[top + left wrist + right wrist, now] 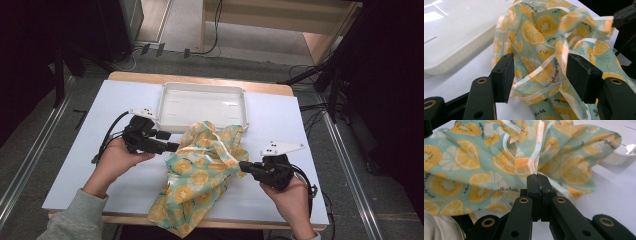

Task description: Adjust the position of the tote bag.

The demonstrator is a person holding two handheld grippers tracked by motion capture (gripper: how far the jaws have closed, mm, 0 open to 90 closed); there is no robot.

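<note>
Cloth (202, 170): lemon-print, crumpled, lay near the table's (80, 165) front edge, one corner hanging over it.
Left gripper (540, 75): jaws spread wide around a fold.
Right gripper (537, 178): jaws clamped on the cloth's hem.
Tray (200, 102): white, by the rear edge.

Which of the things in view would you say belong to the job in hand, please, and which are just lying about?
In the job:
- fruit-print cloth, crumpled on the table
- right claw, shut on the cloth's edge
- left claw, open, with cloth between its jaws

Lying about:
- white tray, untouched behind the cloth
- table
- cables on the floor beyond
</note>
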